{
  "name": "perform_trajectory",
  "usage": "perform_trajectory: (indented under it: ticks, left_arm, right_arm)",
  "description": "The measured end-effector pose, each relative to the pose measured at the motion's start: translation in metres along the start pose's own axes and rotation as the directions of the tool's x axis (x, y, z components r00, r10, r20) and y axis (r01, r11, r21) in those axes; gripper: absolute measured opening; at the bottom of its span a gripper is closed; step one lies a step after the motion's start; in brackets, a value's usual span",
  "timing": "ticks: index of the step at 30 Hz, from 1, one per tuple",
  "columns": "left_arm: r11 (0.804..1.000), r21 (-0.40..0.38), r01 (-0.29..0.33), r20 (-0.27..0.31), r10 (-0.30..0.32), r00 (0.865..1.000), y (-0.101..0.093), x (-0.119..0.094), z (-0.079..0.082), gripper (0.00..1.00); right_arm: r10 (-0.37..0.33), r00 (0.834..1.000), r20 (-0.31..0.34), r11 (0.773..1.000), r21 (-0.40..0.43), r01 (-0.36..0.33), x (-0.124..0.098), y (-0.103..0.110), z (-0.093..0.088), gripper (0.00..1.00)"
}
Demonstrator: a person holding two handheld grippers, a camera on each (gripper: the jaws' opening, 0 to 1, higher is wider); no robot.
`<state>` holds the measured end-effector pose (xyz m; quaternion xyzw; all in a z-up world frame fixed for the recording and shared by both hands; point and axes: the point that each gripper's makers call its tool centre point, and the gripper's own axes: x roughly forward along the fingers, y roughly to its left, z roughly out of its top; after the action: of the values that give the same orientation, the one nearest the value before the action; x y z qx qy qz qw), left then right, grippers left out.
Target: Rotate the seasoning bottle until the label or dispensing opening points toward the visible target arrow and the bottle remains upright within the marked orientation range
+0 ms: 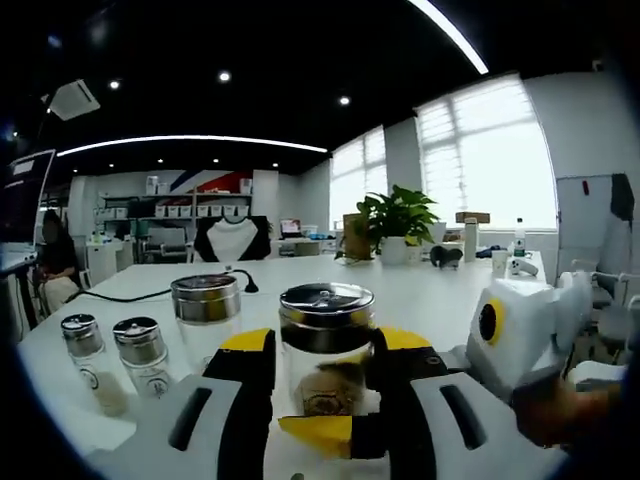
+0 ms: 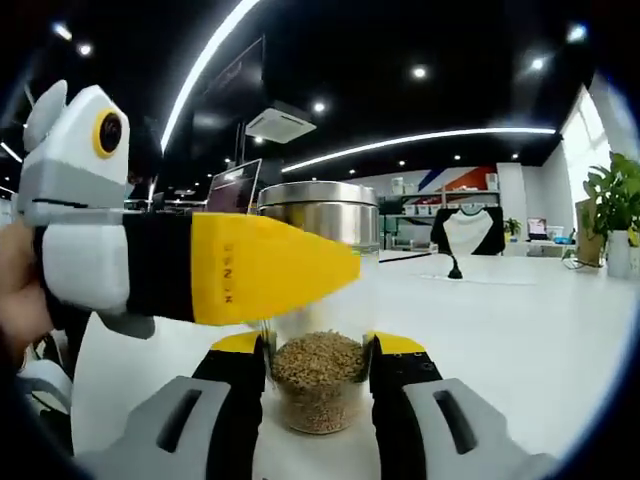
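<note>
Seasoning bottle [image 1: 326,350], upright on white desk [image 1: 420,290], clamped between left gripper [image 1: 325,385] jaws; likewise flanked closely by right gripper [image 2: 318,375] jaws, contact uncertain; rigid, slippery, probably glass; best held mid-body.

The left gripper [image 1: 325,395] has its fingers [image 1: 245,385] closed against both sides of a jar [image 1: 326,350], low near the surface [image 1: 430,295]. The right gripper [image 2: 318,385] likewise has fingers [image 2: 240,385] pressed on the same jar. A hand [image 2: 18,285] shows at the left.
</note>
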<state>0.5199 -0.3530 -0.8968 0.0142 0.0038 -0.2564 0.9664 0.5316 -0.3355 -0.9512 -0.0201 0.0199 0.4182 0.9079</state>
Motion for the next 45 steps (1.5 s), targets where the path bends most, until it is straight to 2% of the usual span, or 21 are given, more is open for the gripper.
perform_trajectory:
  ticks: [3, 5, 6, 7, 10, 13, 17, 23, 34, 35, 36, 37, 38, 39, 43, 45]
  left_arm:
    - [1.000, 0.019, -0.001, -0.023, 0.002, 1.000, 0.004, -0.004, -0.007, 0.45]
    - [1.000, 0.025, -0.011, -0.050, 0.012, 0.999, 0.010, -0.008, -0.014, 0.47]
    - [1.000, 0.002, -0.019, -0.084, 0.019, 0.996, 0.014, -0.012, -0.018, 0.46]
    - [0.999, -0.031, -0.016, -0.088, 0.013, 0.996, 0.015, -0.015, -0.017, 0.45]
    - [0.995, -0.092, -0.021, -0.025, 0.019, 1.000, 0.025, -0.024, 0.000, 0.46]
    - [0.996, -0.056, -0.069, -0.027, 0.067, 0.997, 0.043, -0.036, 0.005, 0.46]
    - [0.992, -0.038, -0.120, -0.032, 0.119, 0.992, 0.062, -0.046, 0.004, 0.46]
    - [0.980, -0.011, -0.198, -0.080, 0.197, 0.977, 0.086, -0.062, -0.013, 0.46]
    - [0.971, -0.034, -0.236, -0.130, 0.230, 0.964, 0.102, -0.083, -0.036, 0.46]
    - [0.970, -0.022, -0.243, -0.141, 0.238, 0.961, 0.104, -0.086, -0.038, 0.46]
    - [0.966, 0.003, -0.259, -0.162, 0.256, 0.953, 0.107, -0.088, -0.041, 0.46]
    - [0.961, 0.054, -0.273, -0.202, 0.278, 0.939, 0.111, -0.093, -0.045, 0.46]
    - [0.957, 0.077, -0.281, -0.210, 0.291, 0.933, 0.112, -0.095, -0.046, 0.47]
    - [0.954, 0.088, -0.286, -0.202, 0.299, 0.933, 0.113, -0.096, -0.045, 0.47]
    - [0.960, 0.031, -0.280, -0.168, 0.281, 0.945, 0.112, -0.099, -0.041, 0.47]
    - [0.962, 0.005, -0.273, -0.179, 0.269, 0.946, 0.122, -0.098, -0.044, 0.47]
  right_arm:
    - [0.041, 0.999, -0.008, 0.999, 0.004, -0.041, 0.000, -0.002, -0.001, 0.39]
    - [0.065, 0.997, -0.036, 0.998, 0.000, -0.065, 0.001, -0.006, -0.001, 0.39]
    - [0.066, 0.997, -0.049, 0.998, 0.001, -0.066, 0.003, -0.009, -0.001, 0.39]
    - [0.063, 0.997, -0.055, 0.998, 0.000, -0.063, 0.003, -0.012, -0.001, 0.39]
    - [0.070, 0.996, -0.063, 0.998, 0.007, -0.069, 0.005, -0.020, -0.001, 0.39]
    - [0.088, 0.993, -0.073, 0.996, 0.010, -0.088, 0.006, -0.024, -0.002, 0.39]
    - [0.102, 0.992, -0.079, 0.995, 0.013, -0.101, 0.007, -0.026, -0.003, 0.39]
    - [0.130, 0.987, -0.092, 0.991, 0.014, -0.130, 0.013, -0.029, -0.003, 0.39]
    - [0.210, 0.971, -0.112, 0.978, 0.014, -0.210, 0.032, -0.033, -0.003, 0.39]
    - [0.217, 0.970, -0.109, 0.976, 0.016, -0.216, 0.033, -0.033, -0.002, 0.39]
    - [0.222, 0.969, -0.108, 0.975, 0.016, -0.221, 0.034, -0.033, -0.002, 0.39]
    - [0.228, 0.968, -0.106, 0.974, 0.019, -0.228, 0.035, -0.033, -0.002, 0.39]
    - [0.233, 0.967, -0.105, 0.972, 0.023, -0.232, 0.035, -0.033, -0.002, 0.40]
    - [0.236, 0.966, -0.105, 0.972, 0.028, -0.234, 0.036, -0.034, -0.002, 0.40]
    - [0.254, 0.963, -0.086, 0.966, 0.071, -0.249, 0.037, -0.033, -0.003, 0.41]
    - [0.257, 0.963, -0.081, 0.965, 0.074, -0.251, 0.038, -0.033, -0.003, 0.41]
